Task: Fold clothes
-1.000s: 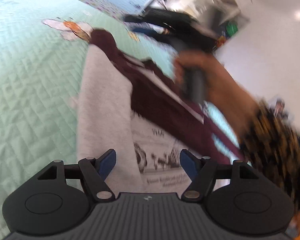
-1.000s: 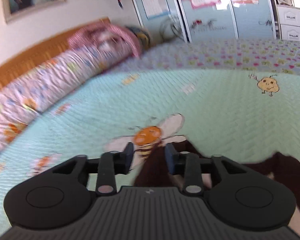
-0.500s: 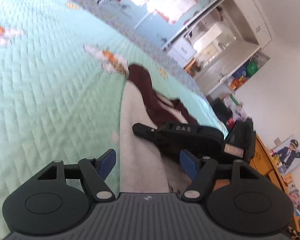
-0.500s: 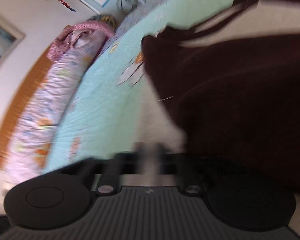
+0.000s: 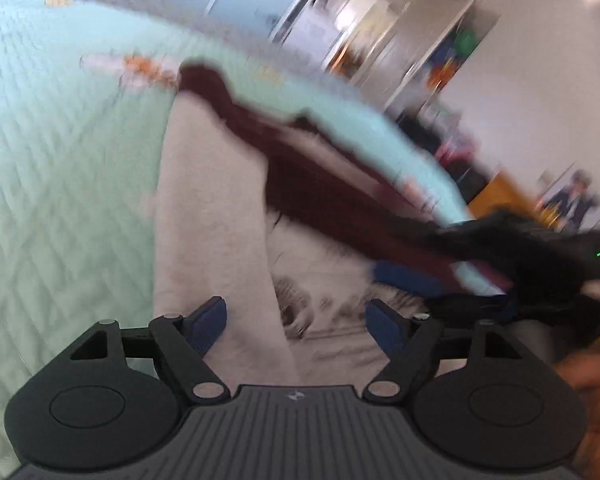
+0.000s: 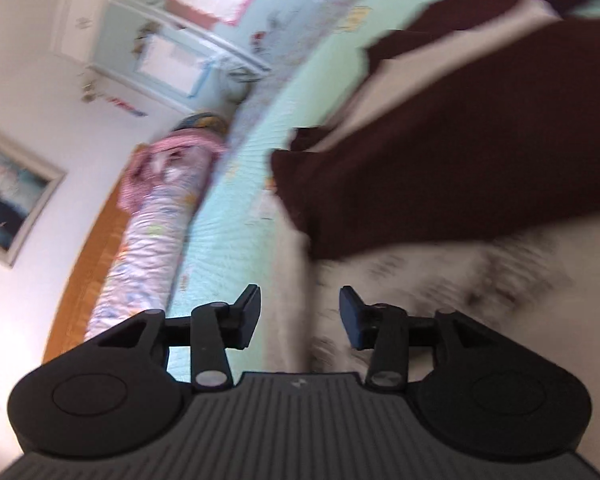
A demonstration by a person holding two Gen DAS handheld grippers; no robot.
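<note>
- A left gripper (image 5: pixel 296 320) with blue pads hovers over a pale grey shirt (image 5: pixel 212 208), its jaws apart and just widened, nothing between them.
- A maroon sleeve (image 5: pixel 320 184) crosses the shirt.
- Both lie on a mint quilted bedspread (image 5: pixel 60 152).
- The right gripper (image 5: pixel 512 248), blurred, reaches in from the right.

shirt (image 5: pixel 212 216): pale grey, black print, maroon sleeves
quilt (image 5: pixel 60 152): mint green, stitched zigzag, orange bee motif
bolster (image 6: pixel 148 248): lilac, small floral print
pads (image 5: pixel 206 320): blue
</note>
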